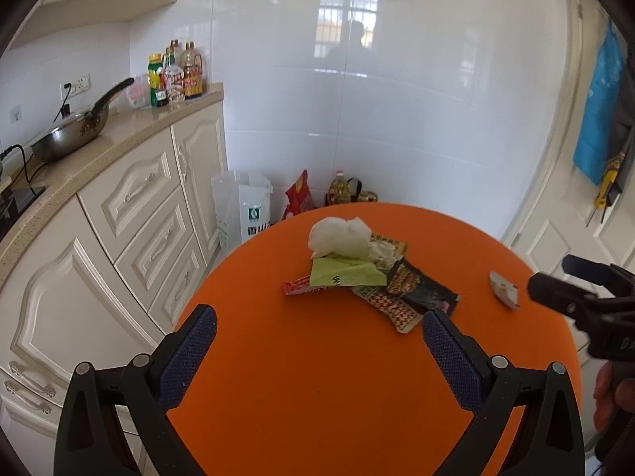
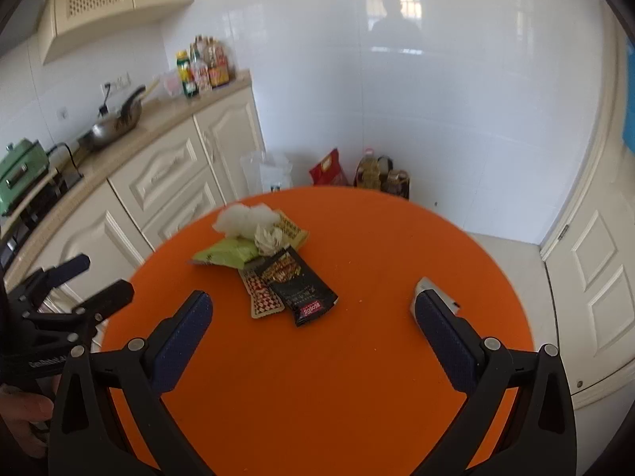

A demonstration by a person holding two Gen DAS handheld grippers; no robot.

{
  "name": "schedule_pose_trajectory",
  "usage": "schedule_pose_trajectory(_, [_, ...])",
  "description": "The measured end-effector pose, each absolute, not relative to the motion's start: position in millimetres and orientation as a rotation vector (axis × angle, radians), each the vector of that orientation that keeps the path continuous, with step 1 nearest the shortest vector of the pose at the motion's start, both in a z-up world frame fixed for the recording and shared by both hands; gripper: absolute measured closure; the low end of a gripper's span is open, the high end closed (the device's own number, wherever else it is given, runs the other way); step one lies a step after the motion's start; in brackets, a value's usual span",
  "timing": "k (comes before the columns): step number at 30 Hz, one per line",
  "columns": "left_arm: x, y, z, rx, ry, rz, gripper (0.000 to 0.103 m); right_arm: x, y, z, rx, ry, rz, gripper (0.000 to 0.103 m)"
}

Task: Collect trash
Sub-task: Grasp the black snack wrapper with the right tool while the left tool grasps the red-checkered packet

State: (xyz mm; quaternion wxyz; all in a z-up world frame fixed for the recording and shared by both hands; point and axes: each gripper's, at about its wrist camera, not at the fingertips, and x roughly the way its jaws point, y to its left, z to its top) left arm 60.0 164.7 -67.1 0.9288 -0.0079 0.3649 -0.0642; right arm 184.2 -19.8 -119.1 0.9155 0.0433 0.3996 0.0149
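Note:
A heap of trash lies on the round orange table (image 1: 317,377): a white crumpled tissue (image 1: 339,238), a green wrapper (image 1: 345,273), a red stick wrapper (image 1: 295,286), a checkered packet (image 1: 397,307) and a black snack packet (image 1: 420,287). A small white scrap (image 1: 503,289) lies apart to the right. My left gripper (image 1: 319,329) is open and empty, just short of the heap. My right gripper (image 2: 311,309) is open and empty above the table (image 2: 317,377); the black packet (image 2: 301,283) lies between its fingers and the white scrap (image 2: 430,289) sits behind its right fingertip.
Cream kitchen cabinets (image 1: 131,214) with a counter, a wok (image 1: 75,131) and bottles (image 1: 174,75) stand to the left. Bags and oil bottles (image 1: 345,190) sit on the floor behind the table. A door (image 2: 595,277) is at the right.

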Motion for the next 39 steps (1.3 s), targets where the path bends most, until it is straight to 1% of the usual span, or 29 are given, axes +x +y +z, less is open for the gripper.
schedule_pose_trajectory(4, [112, 160, -85, -0.008, 0.786, -0.131, 0.001, 219, -20, -158, 0.079, 0.906, 0.053, 0.001])
schedule_pose_trajectory(8, [155, 149, -105, -0.008, 0.831, -0.125, 0.001, 249, -22, -192, 0.068, 0.979, 0.075, 0.005])
schedule_pose_trajectory(16, [204, 132, -131, -0.025, 0.895, -0.113, 0.001, 293, -11, -236, -0.017, 1.082, 0.169, 0.014])
schedule_pose_trajectory(19, [216, 128, -135, -0.029, 0.905, -0.112, 0.001, 298, -3, -243, -0.078, 1.067, 0.189, 0.016])
schedule_pose_trajectory(20, [218, 126, -136, -0.029, 0.91, -0.112, 0.001, 298, -3, -244, -0.075, 1.06, 0.188, 0.02])
schedule_pose_trajectory(21, [214, 127, -138, -0.03, 0.913, -0.115, 0.001, 299, -4, -244, -0.078, 1.053, 0.178, 0.032])
schedule_pose_trajectory(22, [218, 126, -139, -0.031, 0.917, -0.118, 0.001, 299, -5, -243, -0.092, 1.046, 0.162, 0.039])
schedule_pose_trajectory(24, [224, 122, -140, -0.028, 0.919, -0.127, 0.001, 297, -11, -240, -0.078, 1.042, 0.153, 0.063])
schedule_pose_trajectory(26, [224, 118, -141, -0.027, 0.919, -0.139, 0.001, 292, -19, -238, -0.061, 1.047, 0.162, 0.068])
schedule_pose_trajectory(30, [232, 108, -145, -0.018, 0.921, -0.176, 0.001, 279, -29, -236, -0.028, 1.049, 0.148, 0.071])
schedule_pose_trajectory(36, [244, 91, -161, -0.02, 0.946, -0.206, 0.002, 263, -38, -235, 0.004, 1.044, 0.146, 0.071])
schedule_pose_trajectory(39, [263, 80, -174, -0.015, 0.978, -0.202, 0.007, 260, -41, -234, 0.025, 1.04, 0.139, 0.073])
